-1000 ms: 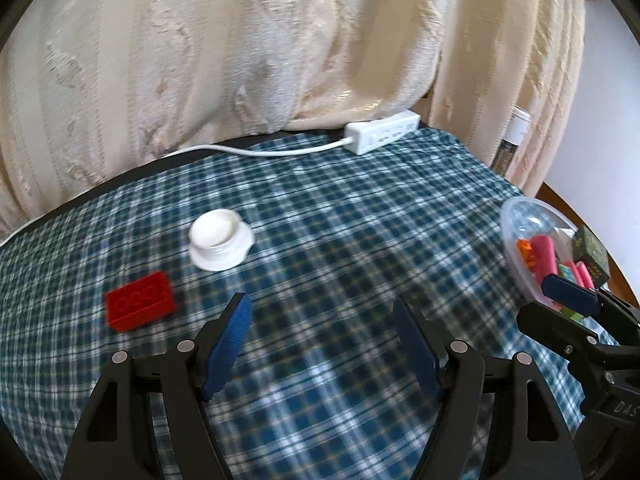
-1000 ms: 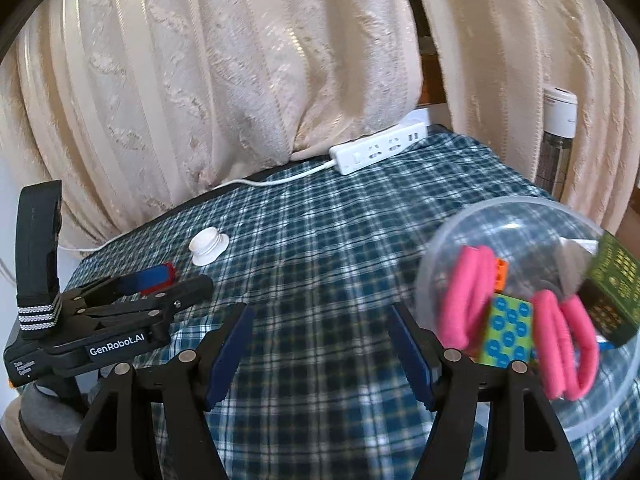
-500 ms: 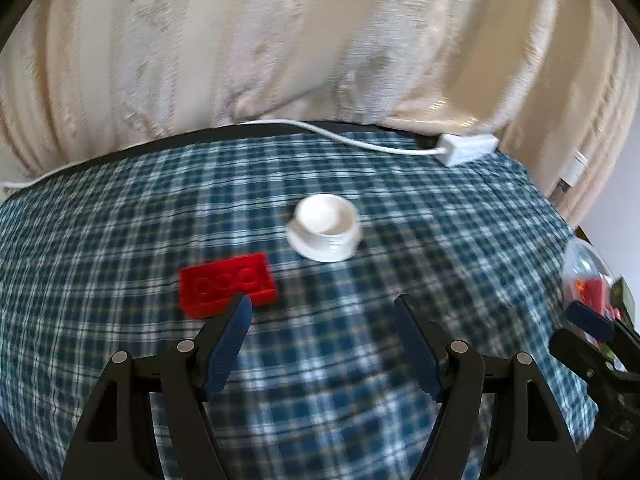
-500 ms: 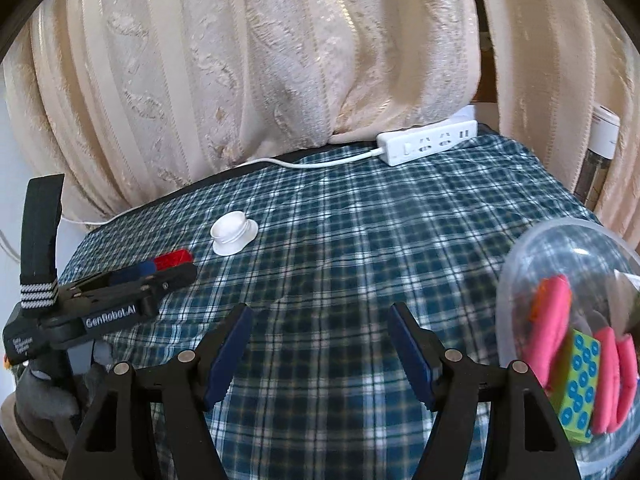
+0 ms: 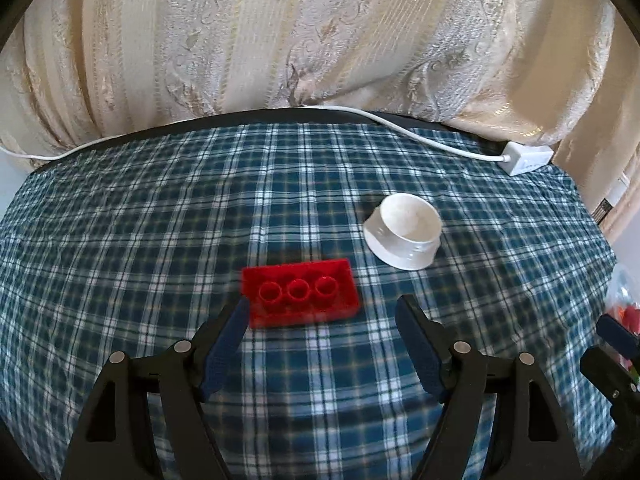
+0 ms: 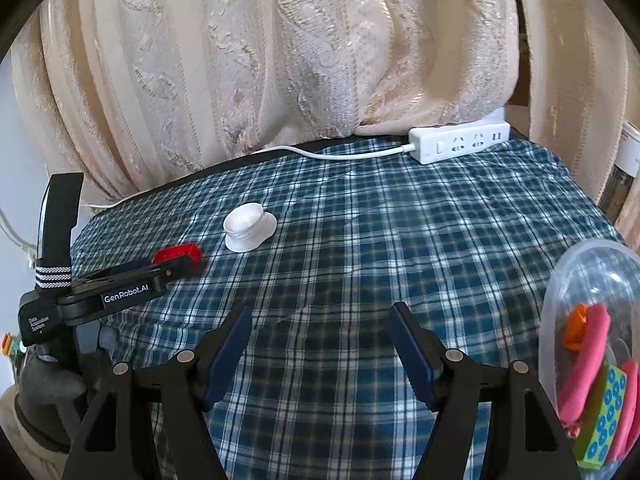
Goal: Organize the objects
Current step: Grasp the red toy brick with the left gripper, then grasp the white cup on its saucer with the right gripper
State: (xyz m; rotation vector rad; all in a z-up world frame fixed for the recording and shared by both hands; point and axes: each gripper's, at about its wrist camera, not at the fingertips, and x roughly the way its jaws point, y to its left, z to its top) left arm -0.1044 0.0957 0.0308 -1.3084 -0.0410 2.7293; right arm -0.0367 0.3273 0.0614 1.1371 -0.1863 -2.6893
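Note:
A red brick (image 5: 300, 292) lies studs-down on the checked cloth, just ahead of my left gripper (image 5: 322, 304). Its near edge sits level with the blue fingertips (image 5: 236, 320). The jaws are opening a little and the pads do not press on the brick. A white round cap (image 5: 404, 236) stands behind it to the right. In the right wrist view the left gripper (image 6: 176, 268) reaches the red brick (image 6: 178, 254) from the side, with the white cap (image 6: 248, 226) beyond. My right gripper (image 6: 320, 312) hangs open over bare cloth, empty.
A clear plastic bowl (image 6: 592, 264) at the right edge holds pink pieces, an orange piece and a green dotted block. A white power strip (image 6: 460, 142) and its cable lie along the table's back edge under cream curtains. The table drops off at left and right.
My left gripper swung left and closer, so the red brick went from far left to between its tips. The right gripper shifted left, and the bowl slid to its right edge.

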